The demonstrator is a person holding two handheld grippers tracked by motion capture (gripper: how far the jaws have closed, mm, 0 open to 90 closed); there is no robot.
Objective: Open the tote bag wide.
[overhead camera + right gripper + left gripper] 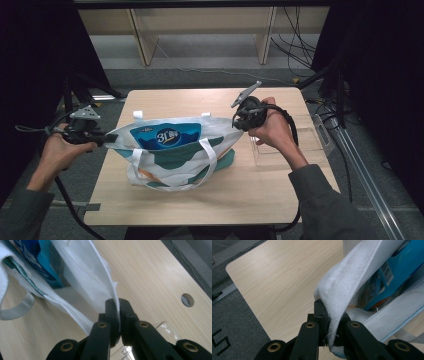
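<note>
Your forearms are coming in at the bottom of the high view, and between them the wooden table (250, 190) is carrying everything. Largest on it is the white and green tote bag (175, 165), sitting near the middle with its mouth stretched wide between your 2 hands. Inside it the blue packet (165, 136) is already standing, so the loading looks done. Beside the bag, toward your right, a clear plastic tray (305, 142) is lying empty. Your left gripper (327, 315) is pinching the thick white hem of the bag's rim, jaws pressed together on the cloth. Your right gripper (117, 312) is pinching the thin stitched edge at the opposite end the same way. Judging from this, what is left is settling the bag and letting both ends go.
</note>
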